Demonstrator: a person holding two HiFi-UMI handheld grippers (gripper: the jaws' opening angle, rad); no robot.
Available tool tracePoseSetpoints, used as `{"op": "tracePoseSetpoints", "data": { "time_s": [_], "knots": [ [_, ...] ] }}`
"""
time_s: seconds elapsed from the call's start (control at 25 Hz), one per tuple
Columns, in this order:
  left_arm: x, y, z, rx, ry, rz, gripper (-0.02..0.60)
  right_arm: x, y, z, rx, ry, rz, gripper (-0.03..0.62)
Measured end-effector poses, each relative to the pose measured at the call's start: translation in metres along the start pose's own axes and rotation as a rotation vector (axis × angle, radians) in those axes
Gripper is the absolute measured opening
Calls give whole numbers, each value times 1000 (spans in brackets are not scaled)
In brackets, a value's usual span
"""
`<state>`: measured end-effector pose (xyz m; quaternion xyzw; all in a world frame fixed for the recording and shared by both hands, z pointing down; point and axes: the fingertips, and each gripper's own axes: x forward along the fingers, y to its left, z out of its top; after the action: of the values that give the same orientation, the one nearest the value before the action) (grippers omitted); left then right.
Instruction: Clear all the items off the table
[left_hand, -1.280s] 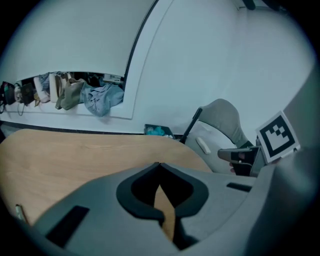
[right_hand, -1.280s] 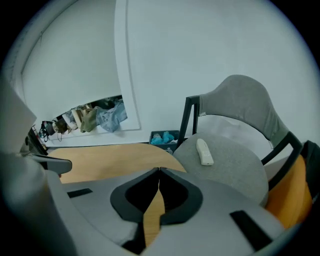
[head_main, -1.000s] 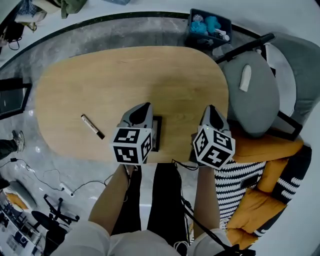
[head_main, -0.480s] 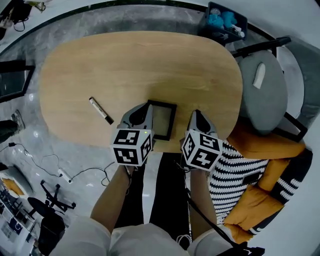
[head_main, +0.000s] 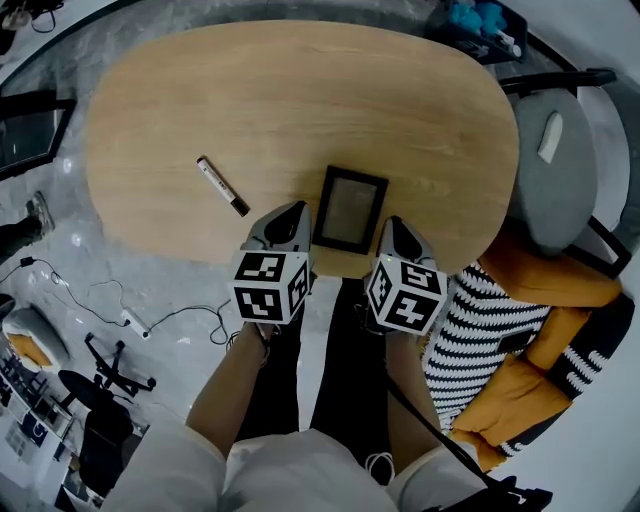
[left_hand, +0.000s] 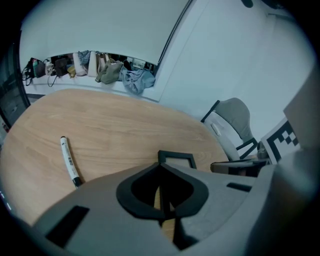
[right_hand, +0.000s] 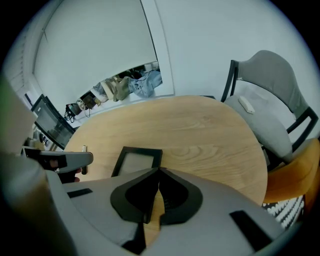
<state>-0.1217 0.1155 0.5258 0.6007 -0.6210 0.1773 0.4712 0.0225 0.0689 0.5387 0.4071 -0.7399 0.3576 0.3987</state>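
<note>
Oval wooden table (head_main: 300, 90) | black picture frame (head_main: 350, 208) at near edge, long axis near-to-far, lying between my two grippers | marker pen (head_main: 222, 186) further left, nearer my left gripper (head_main: 290, 210) | left gripper and right gripper (head_main: 393, 222) both clenched, holding nothing.

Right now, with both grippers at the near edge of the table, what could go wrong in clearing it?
1. The black frame lies flat close to the table's near edge, between the left gripper and the right gripper. Both have their jaws together, so a nudge might slide it off rather than grip it.
2. The marker lies loose on the wood and could roll if bumped.
</note>
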Motion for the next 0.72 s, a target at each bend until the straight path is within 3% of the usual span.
{"op": "tracePoseSetpoints", "data": {
  "time_s": [0.4,0.52,0.72],
  "knots": [
    [-4,22,-5,-18,5,7,8,10,15,-15,3,42,26,29],
    [-3,27,-5,-24,5,13,8,14,19,-16,6,52,42,103],
    [-1,32,-5,-20,9,18,8,24,22,-19,12,79,62,153]
  ]
}}
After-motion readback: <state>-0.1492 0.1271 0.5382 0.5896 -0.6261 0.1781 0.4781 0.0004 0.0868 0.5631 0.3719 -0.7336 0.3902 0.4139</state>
